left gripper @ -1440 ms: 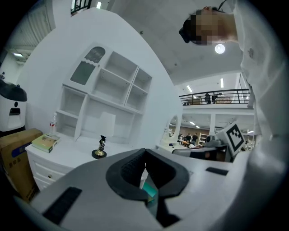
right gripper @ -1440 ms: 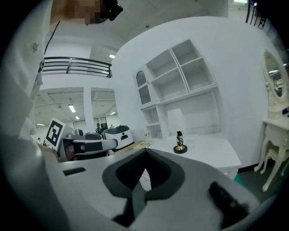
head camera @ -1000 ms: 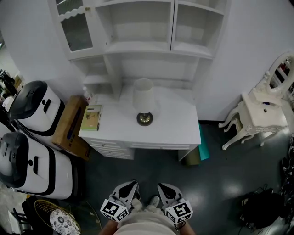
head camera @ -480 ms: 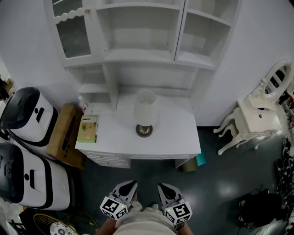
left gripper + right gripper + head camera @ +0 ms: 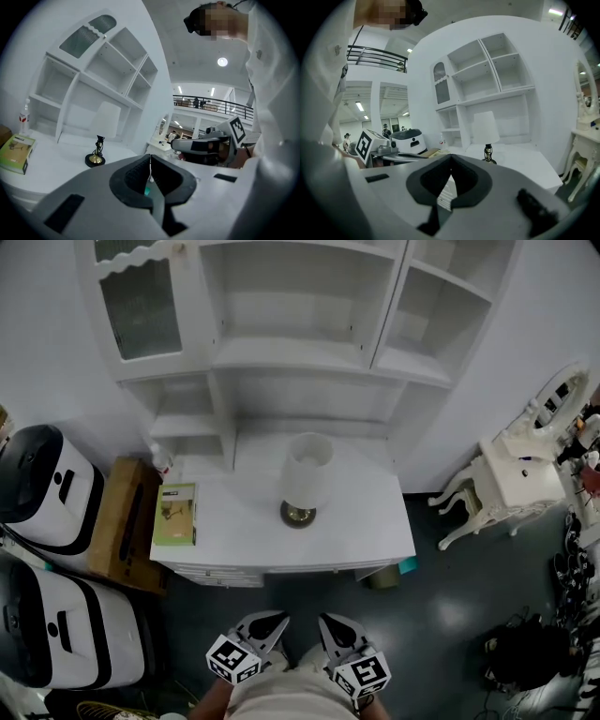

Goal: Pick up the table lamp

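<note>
The table lamp, with a white shade and a dark round brass foot, stands upright mid-desk on the white desk top. Both grippers are held low near the person's body, well short of the desk. My left gripper is shut with nothing in it, and my right gripper beside it looks shut and empty too. In the left gripper view the lamp is ahead to the left, beyond my left gripper. In the right gripper view the lamp stands ahead, slightly right of my right gripper.
A white shelf hutch rises behind the desk. A green book and a bottle sit on the desk's left end. Two white-and-black machines and a cardboard box stand left. A white dressing table is at right.
The person has stepped closer to the desk, so the desk and lamp sit lower and nearer in the head view. Both grippers stay shut near the body.
</note>
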The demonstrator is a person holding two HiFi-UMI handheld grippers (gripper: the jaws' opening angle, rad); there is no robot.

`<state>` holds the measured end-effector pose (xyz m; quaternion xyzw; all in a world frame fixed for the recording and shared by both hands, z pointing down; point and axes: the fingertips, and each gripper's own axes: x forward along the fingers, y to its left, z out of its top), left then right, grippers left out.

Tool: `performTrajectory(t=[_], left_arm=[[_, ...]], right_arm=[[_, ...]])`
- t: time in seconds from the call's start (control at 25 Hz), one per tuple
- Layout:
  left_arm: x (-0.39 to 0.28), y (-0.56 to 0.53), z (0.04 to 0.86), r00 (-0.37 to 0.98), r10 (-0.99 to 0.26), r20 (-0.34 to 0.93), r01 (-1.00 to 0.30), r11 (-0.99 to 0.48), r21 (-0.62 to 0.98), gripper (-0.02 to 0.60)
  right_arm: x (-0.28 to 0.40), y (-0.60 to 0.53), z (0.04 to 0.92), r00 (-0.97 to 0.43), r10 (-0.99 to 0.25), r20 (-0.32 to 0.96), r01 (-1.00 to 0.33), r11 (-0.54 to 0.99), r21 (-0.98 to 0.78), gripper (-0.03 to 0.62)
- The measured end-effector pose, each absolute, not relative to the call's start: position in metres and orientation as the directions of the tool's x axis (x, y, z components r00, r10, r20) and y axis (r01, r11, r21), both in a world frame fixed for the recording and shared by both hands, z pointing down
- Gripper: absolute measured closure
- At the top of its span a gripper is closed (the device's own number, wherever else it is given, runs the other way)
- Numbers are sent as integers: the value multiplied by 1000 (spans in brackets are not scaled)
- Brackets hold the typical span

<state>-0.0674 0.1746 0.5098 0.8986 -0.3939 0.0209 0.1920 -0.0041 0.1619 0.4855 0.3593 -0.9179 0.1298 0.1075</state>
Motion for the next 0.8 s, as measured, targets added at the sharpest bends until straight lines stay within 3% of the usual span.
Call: performTrajectory(t=[0.36, 0.8], left_arm=[[-84, 148, 530, 719, -655, 232, -690, -635, 348, 571], [-76, 87, 519, 659, -712, 243, -749, -591, 299, 571]], right_arm=[[-11, 140, 507, -664, -653, 364, -736, 658, -163, 582], [-3, 72, 501, -716, -624, 314, -688, 707, -165, 582]])
